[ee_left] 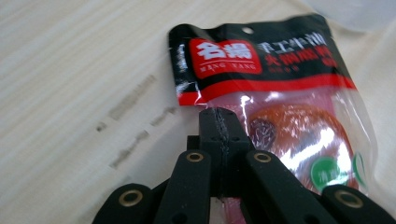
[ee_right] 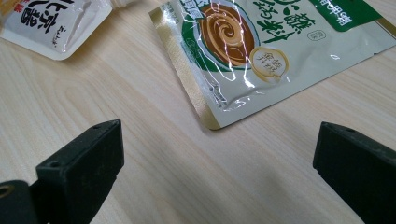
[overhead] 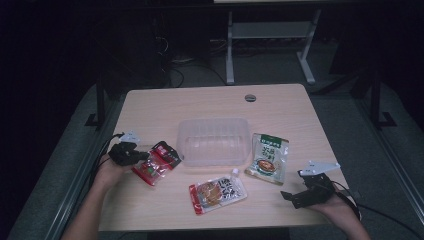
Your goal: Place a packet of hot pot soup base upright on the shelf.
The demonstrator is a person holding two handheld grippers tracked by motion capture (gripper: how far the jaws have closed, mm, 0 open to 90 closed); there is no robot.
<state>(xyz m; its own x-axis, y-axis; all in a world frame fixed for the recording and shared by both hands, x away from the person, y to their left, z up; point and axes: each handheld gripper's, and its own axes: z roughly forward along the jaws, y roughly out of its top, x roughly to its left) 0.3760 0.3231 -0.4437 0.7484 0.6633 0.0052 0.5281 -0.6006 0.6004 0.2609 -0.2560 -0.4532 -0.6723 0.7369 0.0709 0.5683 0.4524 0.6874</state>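
High view: the clear plastic tub (overhead: 213, 141) on the table (overhead: 150, 107) has nothing in it. Just to its left, the left gripper (overhead: 142, 156) is clamped on the edge of the red-and-black sauce packet (overhead: 156, 163), jaws pressed together over the film. The right gripper (overhead: 290, 196) rests with jaws wide apart, gripping nothing; the green pouch (overhead: 268, 157) lies just ahead of it, the white pouch (overhead: 218, 192) farther left.
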